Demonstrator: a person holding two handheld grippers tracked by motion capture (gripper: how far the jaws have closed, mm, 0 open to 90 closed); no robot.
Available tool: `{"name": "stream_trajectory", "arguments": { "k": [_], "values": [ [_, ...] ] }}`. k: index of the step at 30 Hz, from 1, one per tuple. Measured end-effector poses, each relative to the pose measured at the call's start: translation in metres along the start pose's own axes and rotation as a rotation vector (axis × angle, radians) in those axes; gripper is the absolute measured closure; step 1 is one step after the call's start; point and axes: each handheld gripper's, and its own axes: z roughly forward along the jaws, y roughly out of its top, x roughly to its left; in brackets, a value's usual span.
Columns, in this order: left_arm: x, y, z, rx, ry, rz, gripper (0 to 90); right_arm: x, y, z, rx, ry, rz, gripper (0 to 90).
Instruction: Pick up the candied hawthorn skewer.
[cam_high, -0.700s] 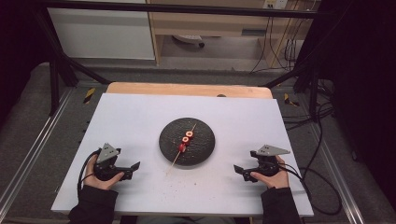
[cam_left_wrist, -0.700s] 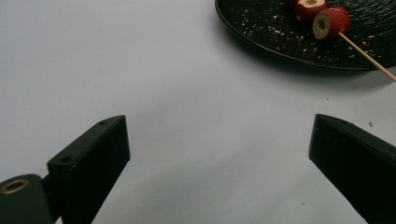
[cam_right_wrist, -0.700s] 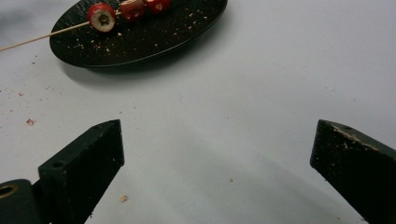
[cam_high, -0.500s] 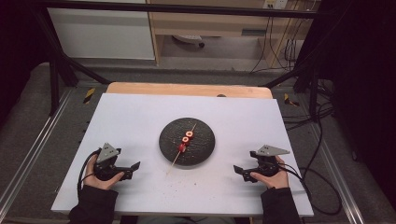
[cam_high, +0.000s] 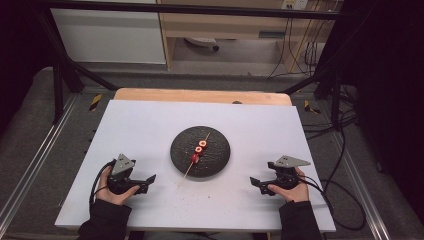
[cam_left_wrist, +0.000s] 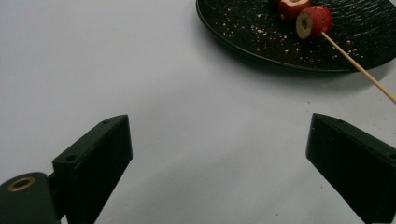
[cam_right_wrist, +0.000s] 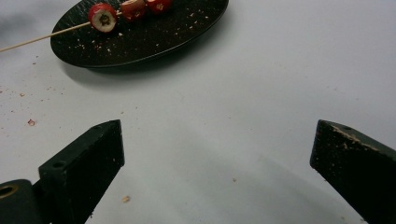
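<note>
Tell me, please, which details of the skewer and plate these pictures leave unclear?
- Skewer: high view too small to tell what the three red pieces are.
- Left gripper view: skewer's bare end cut by the right edge; plate cut by the top edge.
- Right gripper view: skewer's bare end cut by the left edge, third piece by the top edge.

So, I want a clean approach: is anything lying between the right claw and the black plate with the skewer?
Nothing solid: the right gripper view shows bare white tabletop between the right claw and the plate, with a few crumbs.
</note>
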Motion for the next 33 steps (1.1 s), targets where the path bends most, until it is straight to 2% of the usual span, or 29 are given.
{"name": "stream_trajectory", "arguments": {
  "k": [14, 24, 28, 33],
  "values": [
    [-0.016, 0.023, 0.005, -0.015, -0.018, -0.002, 9.2, 0.001, 0.001, -0.002, -0.004, 0.008, 0.007, 3.6],
    [-0.04, 0.048, 0.02, 0.006, -0.053, 0.012, 15.6, 0.001, 0.001, -0.001, 0.0, 0.011, 0.006, 3.6],
    [-0.049, 0.056, 0.029, 0.017, -0.069, 0.021, 20.2, 0.002, 0.001, 0.0, 0.002, 0.008, 0.002, 3.6],
    [-0.063, 0.063, 0.04, 0.038, -0.09, 0.02, 31.9, 0.003, 0.002, 0.0, 0.003, 0.009, 0.0, 3.7]
  ]
}}
